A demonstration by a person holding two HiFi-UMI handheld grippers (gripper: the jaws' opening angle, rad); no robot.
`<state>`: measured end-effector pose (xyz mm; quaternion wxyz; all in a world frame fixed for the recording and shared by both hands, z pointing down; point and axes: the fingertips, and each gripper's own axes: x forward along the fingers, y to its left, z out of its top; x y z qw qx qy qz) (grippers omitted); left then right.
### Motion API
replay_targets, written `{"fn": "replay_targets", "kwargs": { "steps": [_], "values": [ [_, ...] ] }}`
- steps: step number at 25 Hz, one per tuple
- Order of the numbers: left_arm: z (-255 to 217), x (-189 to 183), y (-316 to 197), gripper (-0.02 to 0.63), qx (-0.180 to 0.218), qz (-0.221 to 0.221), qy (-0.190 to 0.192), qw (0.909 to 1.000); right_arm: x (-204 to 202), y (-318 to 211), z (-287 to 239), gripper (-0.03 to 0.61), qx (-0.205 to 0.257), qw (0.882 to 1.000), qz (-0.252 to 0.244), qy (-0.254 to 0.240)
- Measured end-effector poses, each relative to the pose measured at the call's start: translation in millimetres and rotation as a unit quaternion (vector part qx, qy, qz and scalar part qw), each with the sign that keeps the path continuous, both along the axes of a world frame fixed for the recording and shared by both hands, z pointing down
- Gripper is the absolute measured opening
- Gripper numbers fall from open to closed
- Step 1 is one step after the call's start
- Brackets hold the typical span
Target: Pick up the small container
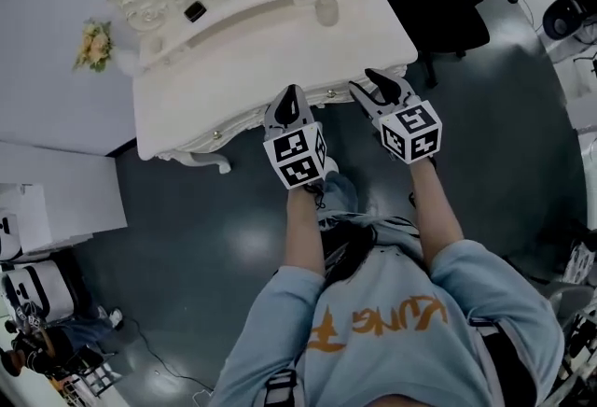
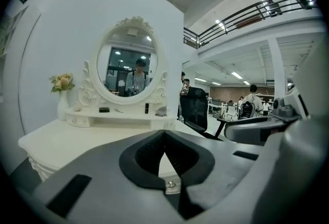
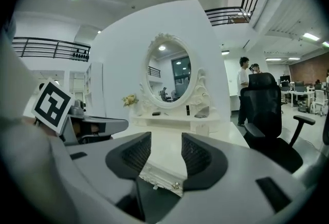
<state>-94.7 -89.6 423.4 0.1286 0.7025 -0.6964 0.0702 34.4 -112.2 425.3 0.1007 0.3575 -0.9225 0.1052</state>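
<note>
We saw the L gripper (image 2: 164, 136) w/ its dark jaws closed tip to tip, nothing btwn them. Past the tips stood a white dressing table (image 2: 61, 141) w/ an oval mirror (image 2: 129, 71) in a carved frame. On its raised shelf (image 2: 123, 116) were flowers (image 2: 62, 82) in a vase at far left, a flat black item (image 2: 104, 110), a dark upright stick (image 2: 146, 108) and a small greyish thing (image 2: 160, 112). A black office chair (image 2: 195, 110) stood just right of the table.
</note>
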Motion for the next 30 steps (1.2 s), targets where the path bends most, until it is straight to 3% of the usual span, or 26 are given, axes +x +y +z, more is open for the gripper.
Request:
{"fn": "replay_targets", "kwargs": {
  "steps": [5, 10, 21, 30],
  "values": [
    [20, -30, -57, 0.021, -0.018, -0.006, 0.027, 0.9995, -22, -59, 17, 0.253, -0.021, 1.000, 0.005, 0.010],
    [46, -63, -103, 0.021, -0.040, -0.015, 0.028, 0.9987, -47, -109, 43, 0.300, -0.042, 0.999, 0.013, 0.021],
    [74, -66, -195, 0.021, -0.074, 0.034, 0.025, 0.9964, -58, -200, 68, 0.308, -0.070, 0.995, 0.066, 0.024],
    [95, -52, -230, 0.021, -0.099, 0.043, 0.053, 0.9927, -52, -230, 91, 0.308, -0.073, 0.992, 0.074, 0.076]
  ]
}}
